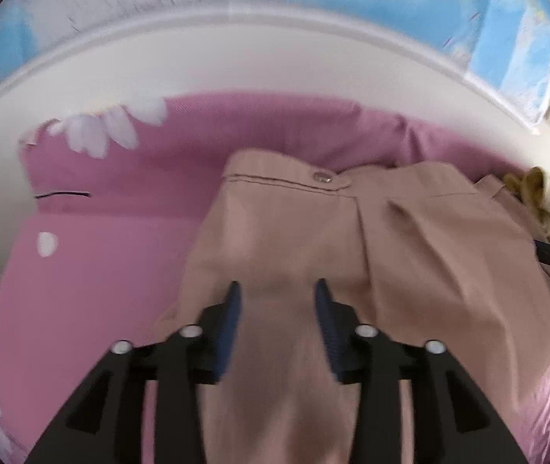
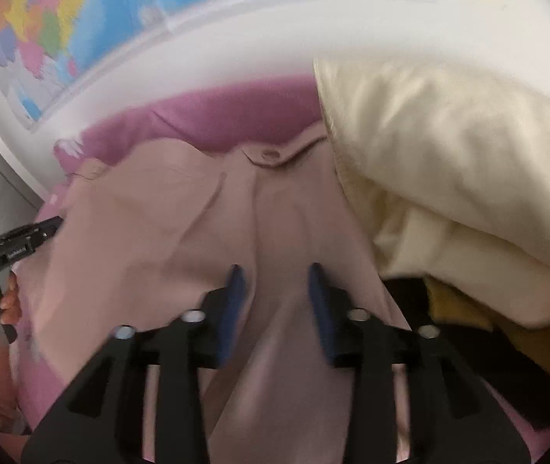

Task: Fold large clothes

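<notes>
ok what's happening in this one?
A person is folding a pair of beige trousers laid waistband-away on a pink bedsheet, one handheld tool in each hand. Both the left tool and the right tool are open above the fabric, one over each leg area, with nothing pinched between the pads. A cream duvet is piled along the trousers' right side. No fold is visible in the upper part of the trousers.
</notes>
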{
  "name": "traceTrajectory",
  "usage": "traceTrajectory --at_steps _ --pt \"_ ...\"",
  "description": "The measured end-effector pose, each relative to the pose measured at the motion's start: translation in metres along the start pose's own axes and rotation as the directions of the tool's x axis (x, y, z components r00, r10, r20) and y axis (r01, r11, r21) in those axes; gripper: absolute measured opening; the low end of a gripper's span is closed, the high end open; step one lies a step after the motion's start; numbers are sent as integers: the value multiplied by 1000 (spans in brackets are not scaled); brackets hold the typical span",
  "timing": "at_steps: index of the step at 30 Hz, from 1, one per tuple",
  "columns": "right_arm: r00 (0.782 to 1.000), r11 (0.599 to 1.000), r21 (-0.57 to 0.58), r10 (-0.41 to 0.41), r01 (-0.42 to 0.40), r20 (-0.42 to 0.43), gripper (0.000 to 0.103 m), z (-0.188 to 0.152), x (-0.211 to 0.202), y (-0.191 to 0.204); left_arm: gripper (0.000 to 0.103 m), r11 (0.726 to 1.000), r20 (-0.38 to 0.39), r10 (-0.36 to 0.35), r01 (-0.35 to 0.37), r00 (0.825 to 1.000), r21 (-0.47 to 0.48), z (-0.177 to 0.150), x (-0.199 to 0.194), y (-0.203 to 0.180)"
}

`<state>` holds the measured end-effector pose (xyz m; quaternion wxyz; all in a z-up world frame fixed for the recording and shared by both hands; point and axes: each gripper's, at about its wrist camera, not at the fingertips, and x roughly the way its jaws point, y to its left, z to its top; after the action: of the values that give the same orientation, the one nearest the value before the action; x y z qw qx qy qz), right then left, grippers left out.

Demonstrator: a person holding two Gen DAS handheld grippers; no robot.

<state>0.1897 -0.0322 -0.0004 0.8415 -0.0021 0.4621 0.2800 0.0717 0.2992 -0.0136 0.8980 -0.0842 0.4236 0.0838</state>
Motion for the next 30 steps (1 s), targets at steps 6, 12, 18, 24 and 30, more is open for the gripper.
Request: traceTrajectory --at_steps 6,12,18,24,30 --pt "989 984 130 114 -126 96 90 -47 -80 -26 66 989 42 -82 87 996 -117 -53 -64 35" --pt "977 921 327 207 -212 50 92 -100 -73 -48 67 949 -26 -213 201 977 -244 -99 -67 43" --pt "963 874 411 267 -261 44 93 -117 -46 -47 68 898 -68 -353 318 933 -303 -119 -49 18" --pt "950 848 431 300 -307 88 95 -105 -30 -39 78 853 -19 -420 387 907 -350 -103 -29 8" --pt "959 865 415 260 -282 112 99 -91 -15 -25 83 782 25 -470 429 882 -453 -86 -10 11"
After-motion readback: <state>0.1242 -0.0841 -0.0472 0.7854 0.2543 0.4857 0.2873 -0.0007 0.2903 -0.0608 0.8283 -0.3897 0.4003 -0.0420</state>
